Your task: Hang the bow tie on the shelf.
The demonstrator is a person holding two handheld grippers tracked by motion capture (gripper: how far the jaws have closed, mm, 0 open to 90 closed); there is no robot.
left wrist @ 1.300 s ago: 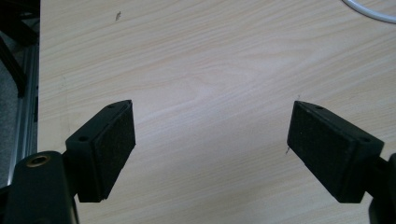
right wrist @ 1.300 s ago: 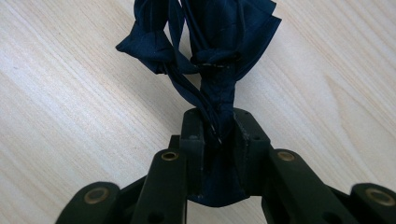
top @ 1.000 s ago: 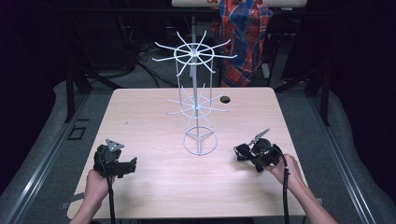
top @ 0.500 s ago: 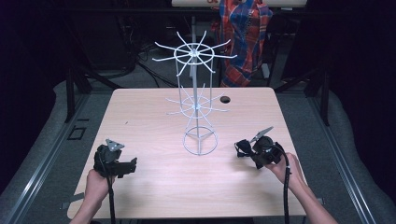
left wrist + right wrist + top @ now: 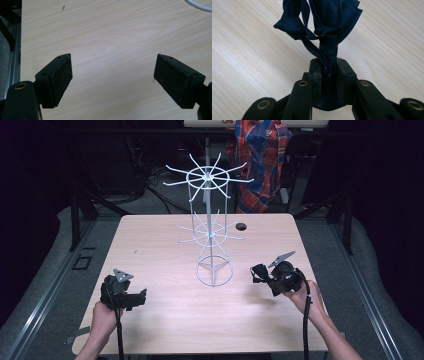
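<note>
A white wire rack (image 5: 212,235) with two tiers of spoke hooks stands upright at the table's middle. To the right of its base ring, my right gripper (image 5: 258,272) is shut on a dark blue piece of fabric (image 5: 261,270) and points left toward the rack. In the right gripper view the jaws (image 5: 329,65) pinch the bunched blue fabric (image 5: 324,20), which fans out above them over the wood. My left gripper (image 5: 142,296) rests near the table's front left. Its pads (image 5: 61,75) stand wide apart over bare wood, with nothing between them.
The light wooden table (image 5: 150,245) has a small round hole (image 5: 241,226) behind the rack. A bit of the rack's white base ring (image 5: 200,5) shows at the top right of the left gripper view. A person in a plaid shirt (image 5: 262,155) stands beyond the far edge.
</note>
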